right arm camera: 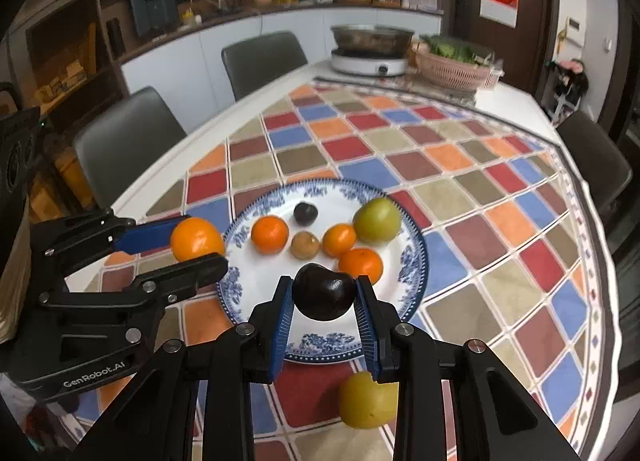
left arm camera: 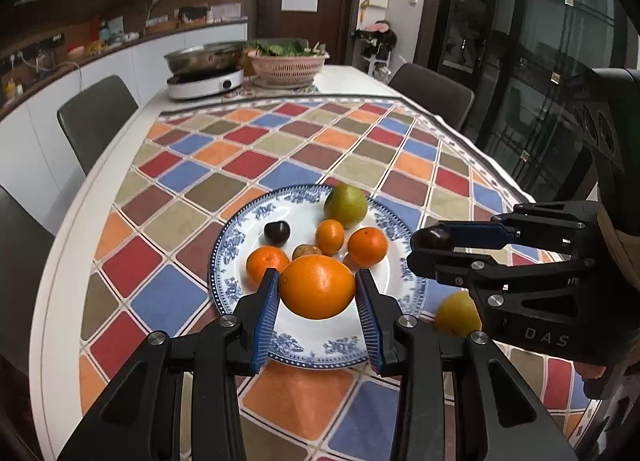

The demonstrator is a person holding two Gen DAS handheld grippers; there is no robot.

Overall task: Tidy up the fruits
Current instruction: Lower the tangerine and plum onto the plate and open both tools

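Note:
My left gripper (left arm camera: 317, 287) is shut on a large orange (left arm camera: 317, 286), held just above the near part of a blue-and-white plate (left arm camera: 236, 245). In the right wrist view the same orange (right arm camera: 196, 239) shows at the plate's left rim. My right gripper (right arm camera: 323, 297) is shut on a dark plum (right arm camera: 324, 292), over the plate's (right arm camera: 416, 261) near edge. The plate carries a green pear (right arm camera: 376, 220), three small oranges (right arm camera: 270, 234), a brownish fruit (right arm camera: 305, 245) and another dark plum (right arm camera: 305, 213). A yellow fruit (right arm camera: 366, 401) lies on the cloth, off the plate.
The plate rests on a chequered tablecloth (left arm camera: 280, 149) on a white table (left arm camera: 68, 229). An electric hotpot (left arm camera: 206, 75) and a pink basket of greens (left arm camera: 286, 63) stand at the far end. Grey chairs (left arm camera: 98, 117) line the sides.

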